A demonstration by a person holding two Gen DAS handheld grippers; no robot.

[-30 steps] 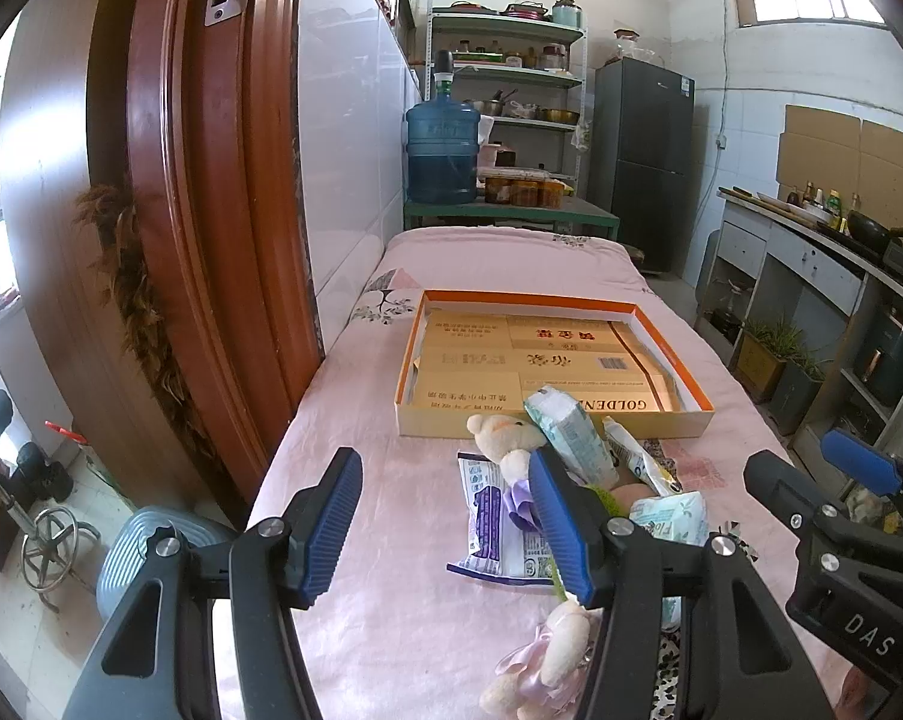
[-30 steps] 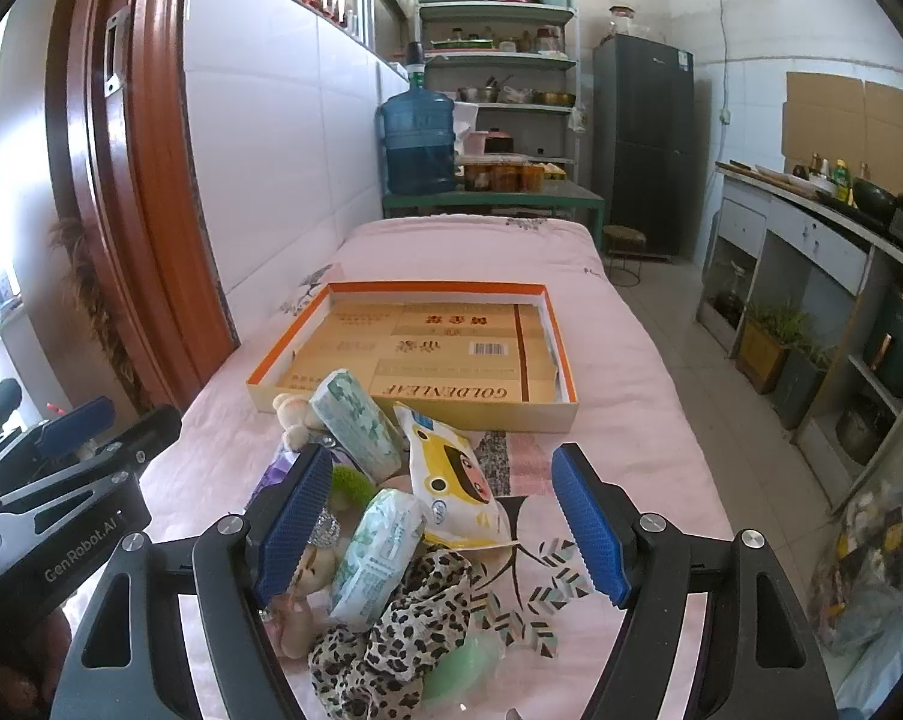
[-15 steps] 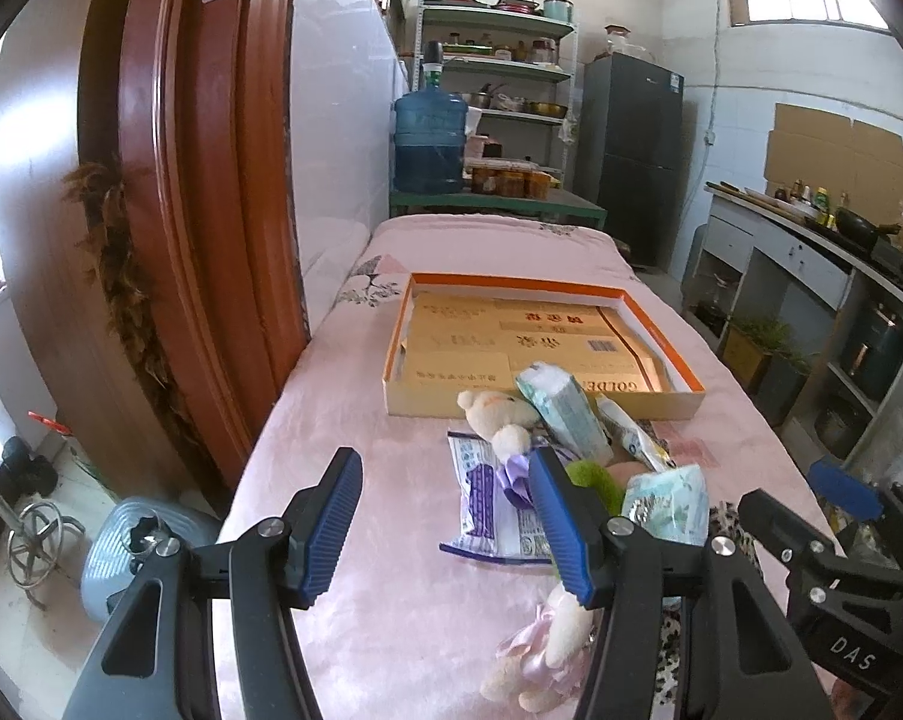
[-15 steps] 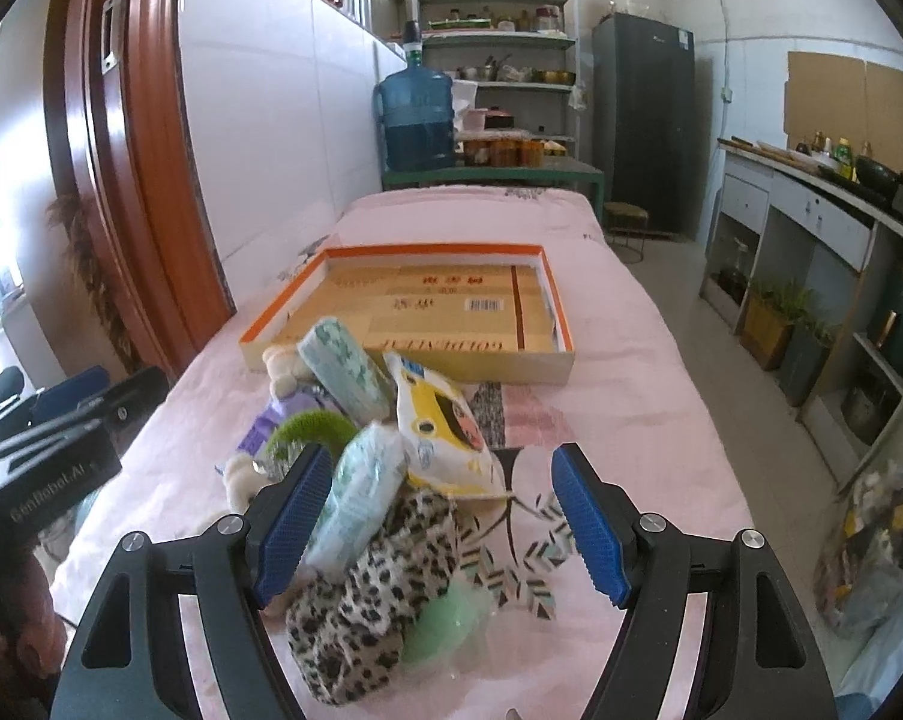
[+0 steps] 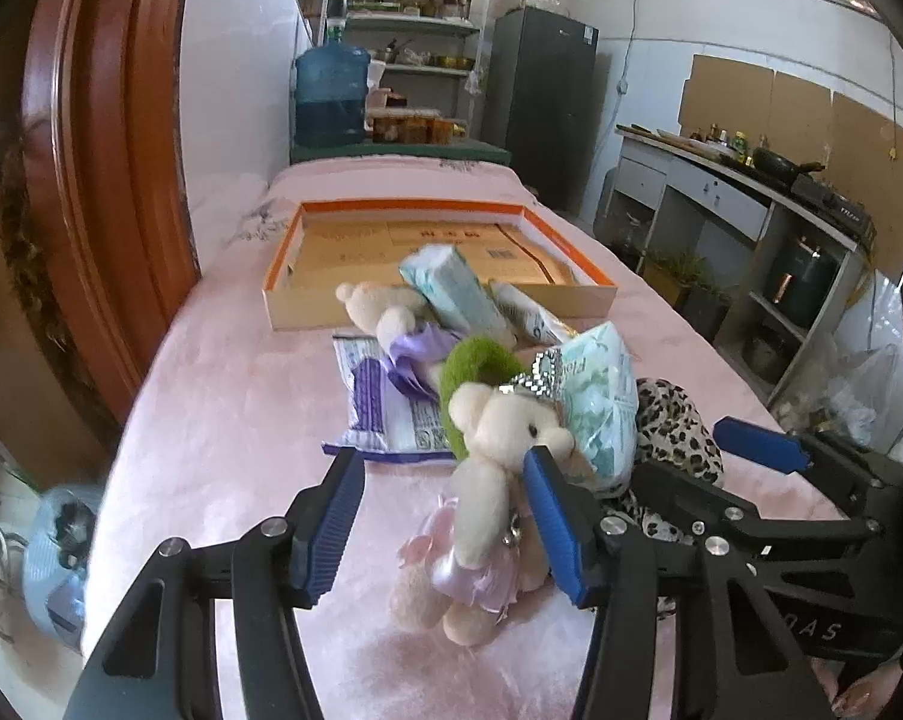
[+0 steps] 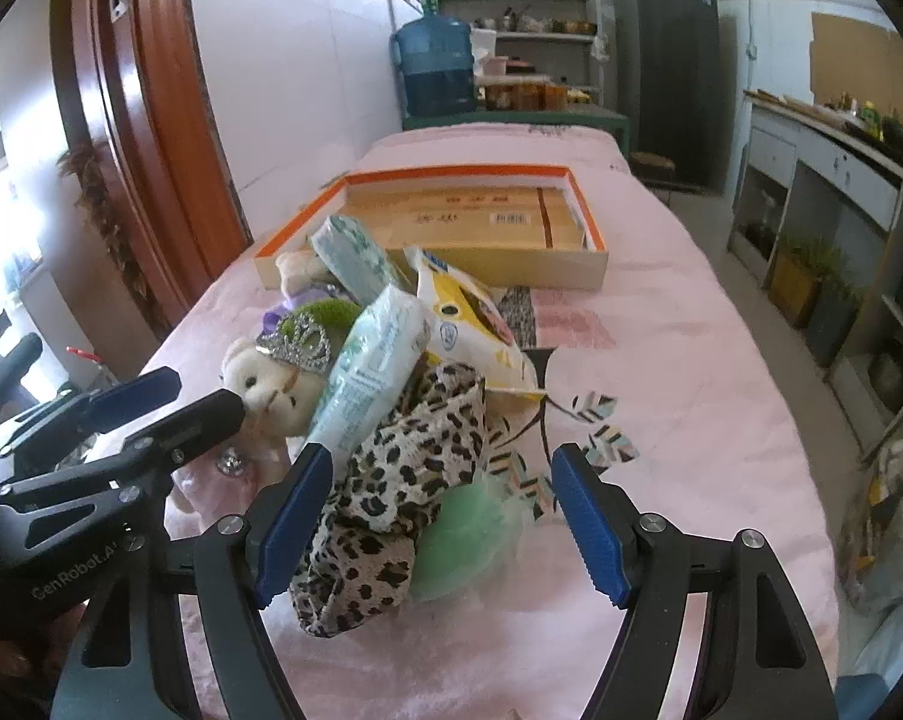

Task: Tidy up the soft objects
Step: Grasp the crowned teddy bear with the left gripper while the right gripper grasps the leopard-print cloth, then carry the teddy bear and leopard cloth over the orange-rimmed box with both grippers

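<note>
Left hand-held gripper (image 5: 445, 522) closing its jaws around the crowned teddy bear (image 5: 499, 468) at the pile's near edge on the pink bed (image 5: 223, 420), not pinching yet; grab the torso squarely, while the right hand-held gripper (image 6: 445, 516) gapes wide over the leopard cloth (image 6: 391, 492).

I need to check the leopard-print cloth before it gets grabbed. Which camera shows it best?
The right wrist view: the leopard-print cloth lies nearly whole between the right gripper fingers. The left wrist view shows only part of it, behind gripper parts.
</note>
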